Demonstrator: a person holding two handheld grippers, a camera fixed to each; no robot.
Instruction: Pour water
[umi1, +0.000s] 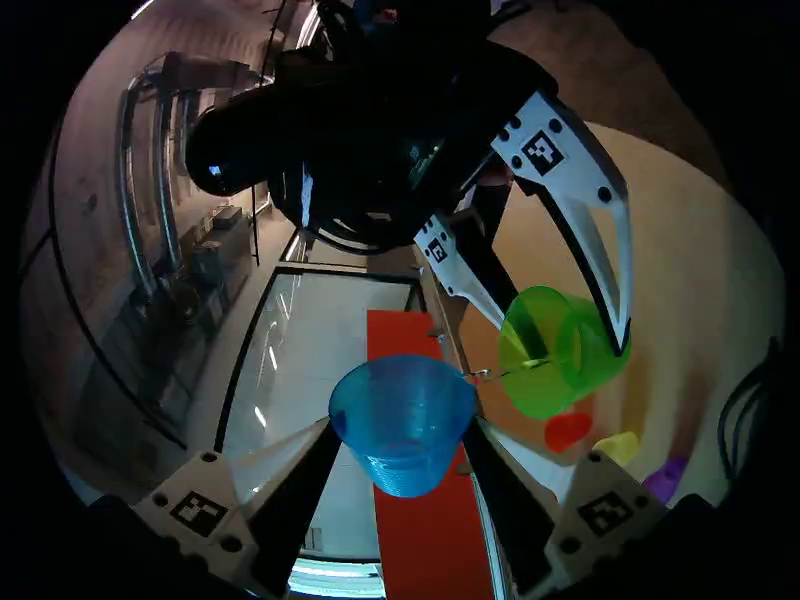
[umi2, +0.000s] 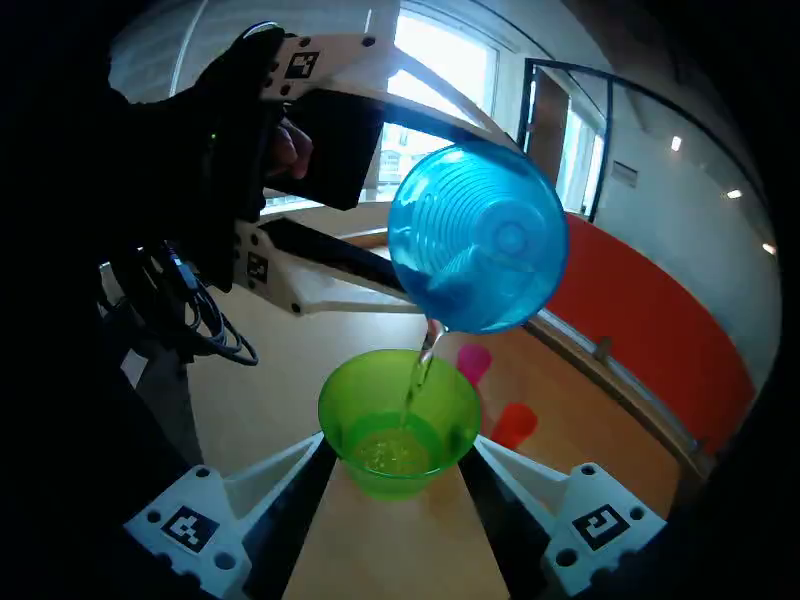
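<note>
Right gripper view: right claw (umi2: 400, 445) clamped on green cup (umi2: 398, 425), upright over tabletop (umi2: 400, 550). Left claw (umi2: 465, 225) gripped blue cup (umi2: 478, 235), tipped just above. Thin water stream (umi2: 420, 375) ran into green cup. Pink cup (umi2: 473, 360) and orange cup (umi2: 513, 425) stood toward tabletop's far edge.

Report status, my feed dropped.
Left gripper shut on tilted blue ribbed plastic cup. Right gripper shut on green translucent plastic cup, water stream landing inside. Small orange cup beyond, clear.
</note>
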